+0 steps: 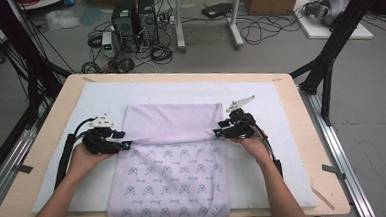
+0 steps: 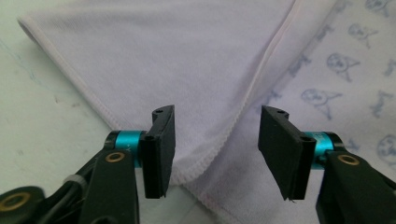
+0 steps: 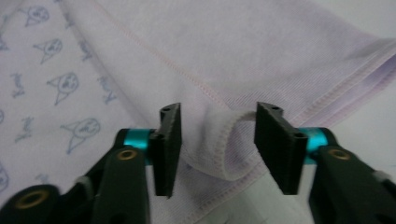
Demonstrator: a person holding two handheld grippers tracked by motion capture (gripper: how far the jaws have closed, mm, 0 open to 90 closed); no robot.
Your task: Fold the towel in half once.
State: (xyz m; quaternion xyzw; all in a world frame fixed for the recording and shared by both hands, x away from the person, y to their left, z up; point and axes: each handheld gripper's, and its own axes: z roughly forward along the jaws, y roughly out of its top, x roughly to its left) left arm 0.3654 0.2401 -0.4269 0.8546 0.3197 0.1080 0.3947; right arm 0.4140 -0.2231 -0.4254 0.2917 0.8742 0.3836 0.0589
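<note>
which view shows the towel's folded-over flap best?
High view: the towel lies whole, its plain flap folded onto the printed half, left gripper and right gripper at its corners. The left gripper view and right gripper view show close-up corners between open jaws.

white mat (image 1: 100, 98), wooden table (image 1: 302, 133), computer towers (image 1: 135, 16)

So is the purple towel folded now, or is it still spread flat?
Folded once: the towel's plain far half lies doubled back, its hem crossing the printed near half.
</note>
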